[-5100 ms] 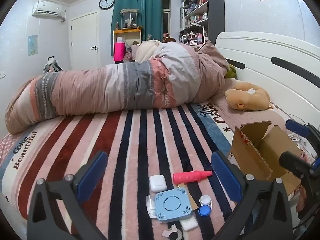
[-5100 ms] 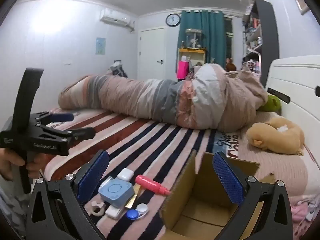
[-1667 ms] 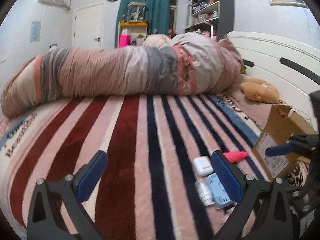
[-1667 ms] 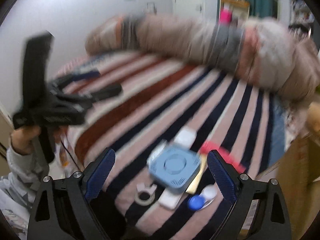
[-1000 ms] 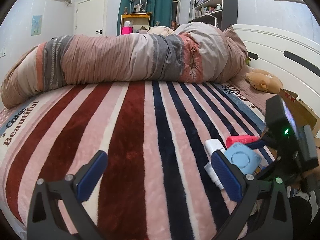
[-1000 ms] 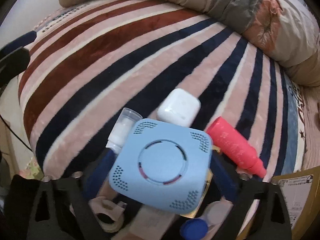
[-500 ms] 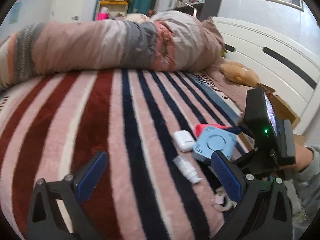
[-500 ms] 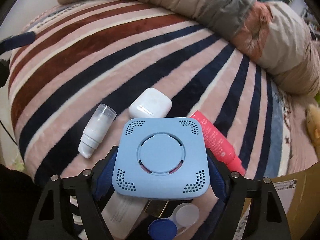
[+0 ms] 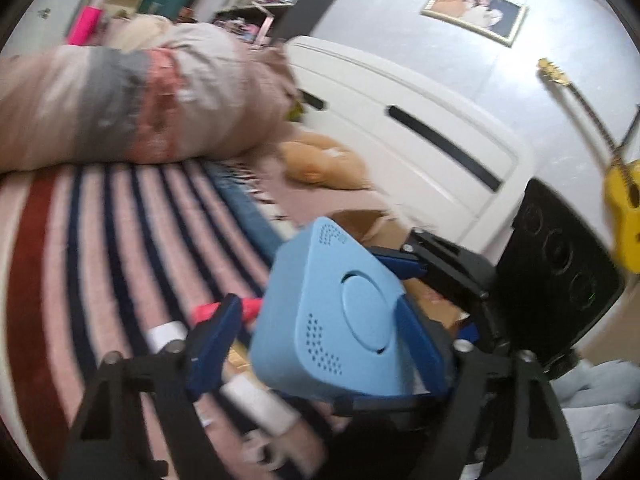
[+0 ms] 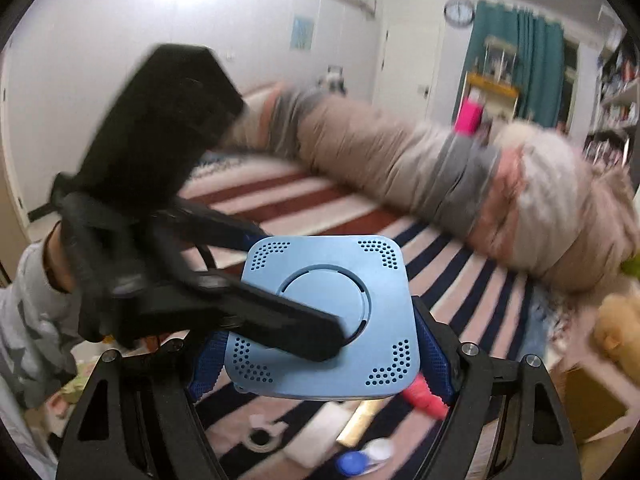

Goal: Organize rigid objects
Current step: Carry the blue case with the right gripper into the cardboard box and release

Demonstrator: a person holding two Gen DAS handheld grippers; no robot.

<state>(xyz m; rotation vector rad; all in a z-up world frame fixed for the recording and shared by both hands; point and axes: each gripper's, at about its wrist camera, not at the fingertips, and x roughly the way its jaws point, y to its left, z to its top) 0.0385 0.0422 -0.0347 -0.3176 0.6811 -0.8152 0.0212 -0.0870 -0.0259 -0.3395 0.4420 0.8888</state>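
Observation:
A light blue square device (image 10: 332, 312) with a round centre and dotted corners is held in the air between the blue pads of my right gripper (image 10: 320, 344). It also shows in the left wrist view (image 9: 340, 316), where my left gripper (image 9: 316, 328) has closed on it: one finger lies across its top face (image 10: 280, 320). Below lie a pink bottle (image 10: 420, 396), a white tube (image 9: 260, 404), a white earbud case (image 9: 166, 334) and a blue lens case (image 10: 352, 462). The cardboard box (image 9: 376, 228) stands to the right.
The striped blanket (image 9: 80, 240) covers the bed, with a rolled duvet (image 9: 120, 108) along the back and a tan plush toy (image 9: 320, 160) by the white headboard (image 9: 420, 128). A tape ring (image 10: 260, 438) and a gold strip (image 10: 360, 420) lie near the front edge.
My right gripper has lifted the blue device off the blanket. My left gripper has swung right and closed in on the device, now gripping it too.

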